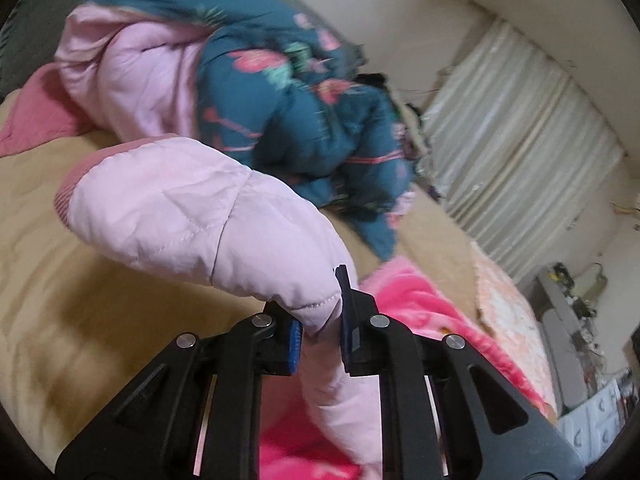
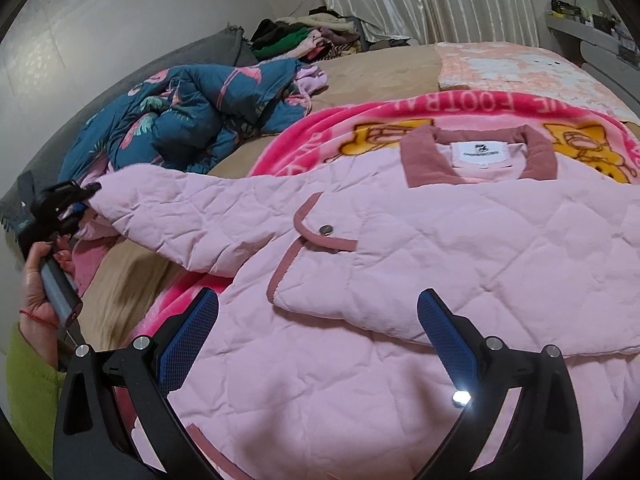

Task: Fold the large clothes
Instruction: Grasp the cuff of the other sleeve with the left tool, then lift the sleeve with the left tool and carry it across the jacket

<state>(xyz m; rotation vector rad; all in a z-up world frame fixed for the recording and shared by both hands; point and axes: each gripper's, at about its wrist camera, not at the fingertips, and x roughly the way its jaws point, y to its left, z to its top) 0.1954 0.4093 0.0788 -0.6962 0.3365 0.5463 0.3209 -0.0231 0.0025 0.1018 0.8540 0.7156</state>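
A pink quilted jacket [image 2: 400, 248] lies front-up on a pink cartoon blanket [image 2: 360, 120] spread over the tan bed [image 2: 380, 68]. The left gripper [image 1: 320, 320] is clenched on the end of the jacket's sleeve [image 1: 192, 216], holding it raised above the bed. The right gripper [image 2: 318, 316] hangs released over the jacket's lower front, gripping nothing. A teal floral quilt [image 2: 180, 120] sits bunched near the headboard, with a clothes pile [image 2: 304, 36] behind it.

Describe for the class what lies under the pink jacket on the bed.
Under the jacket lies a bright pink blanket with yellow cartoon figures and lettering, spread on a tan bedcover. The jacket covers most of the blanket, so its middle cannot be seen.
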